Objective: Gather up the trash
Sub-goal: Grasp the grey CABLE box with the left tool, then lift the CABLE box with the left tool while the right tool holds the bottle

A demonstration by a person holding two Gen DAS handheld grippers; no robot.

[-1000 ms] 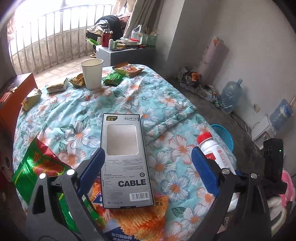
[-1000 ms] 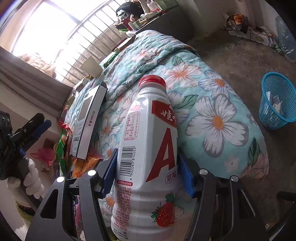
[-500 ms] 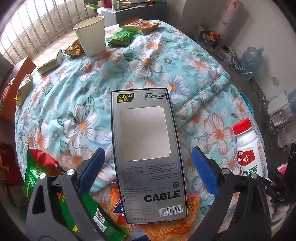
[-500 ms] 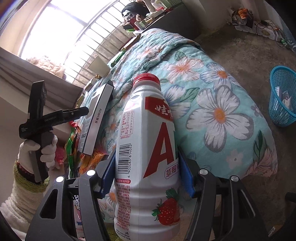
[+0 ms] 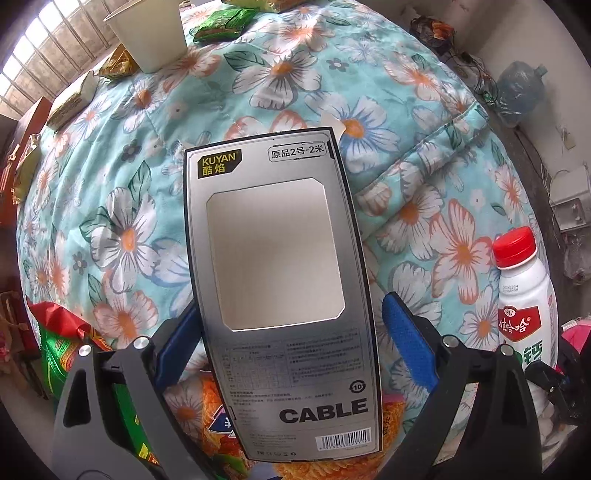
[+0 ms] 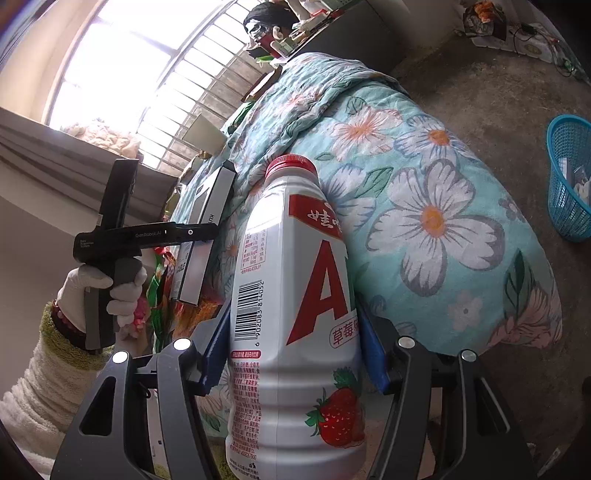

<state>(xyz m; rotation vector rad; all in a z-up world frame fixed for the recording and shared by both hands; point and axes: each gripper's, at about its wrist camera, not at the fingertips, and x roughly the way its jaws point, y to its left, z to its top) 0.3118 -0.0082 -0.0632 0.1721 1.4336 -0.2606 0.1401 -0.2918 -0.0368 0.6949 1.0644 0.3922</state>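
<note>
Clutter is lying all around my two claws on the floral turquoise quilt [image 5: 295, 92]. A white paper cup [image 5: 149, 31] is standing near the far edge, with a green snack packet [image 5: 221, 26] just beside it and yellow wrappers [image 5: 70, 103] trailing along the left edge. A red-and-green foil bag [image 5: 62, 350] is sitting at the near left corner, and an orange crisp packet [image 5: 207, 417] is lying under the near end of the grey cardboard cable box [image 5: 280, 295].

My left gripper [image 5: 284, 343] is spreading its blue pads wide on either side of that box; the left pad is partly hidden behind the box edge and a gap is showing at the right pad, so it is not pinching. In the right wrist view, my gloved left hand [image 6: 99, 295] is gripping the handle with the tool levelled across the box [image 6: 207, 225].

My right gripper [image 6: 291, 354] is pinching the white plastic milk bottle with the red cap [image 6: 295, 295], holding it upright off the near right edge of the quilt. A blue mesh basket [image 6: 569, 184] is standing on the concrete floor [image 6: 480, 85], well apart to the right.
</note>
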